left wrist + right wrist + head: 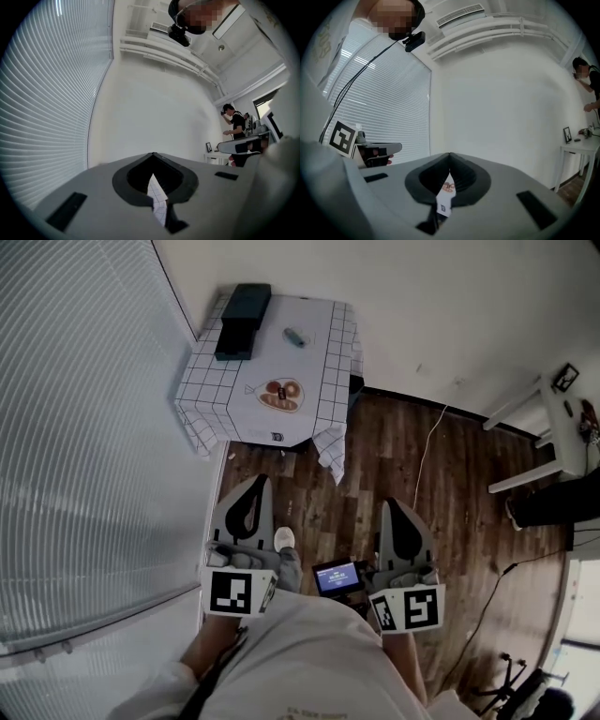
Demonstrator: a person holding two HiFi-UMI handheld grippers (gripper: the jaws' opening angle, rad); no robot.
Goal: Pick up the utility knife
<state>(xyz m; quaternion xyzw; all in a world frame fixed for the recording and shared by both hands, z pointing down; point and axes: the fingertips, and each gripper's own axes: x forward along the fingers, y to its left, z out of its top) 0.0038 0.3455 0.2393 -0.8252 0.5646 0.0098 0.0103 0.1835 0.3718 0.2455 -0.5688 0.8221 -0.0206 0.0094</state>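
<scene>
The utility knife [294, 337], small and grey-blue, lies on a table with a white grid-patterned cloth [319, 381] at the far end of the room. Both grippers are well short of the table, held level over the wooden floor in front of the person's body. My left gripper [260, 482] has its jaws closed to a point with nothing between them. My right gripper [389, 504] is likewise shut and empty. In the left gripper view the left gripper [153, 154] shows only a sliver of the cloth through its jaws, and the right gripper [450, 155] shows the same in the right gripper view.
A black box [242, 308] lies on the table's left part, and a heart-shaped print [281, 395] marks the cloth. Window blinds [84, 427] run along the left. A white side table [553, 418] stands at the right, with cables [427, 451] on the wooden floor. Another person [234, 126] stands by it.
</scene>
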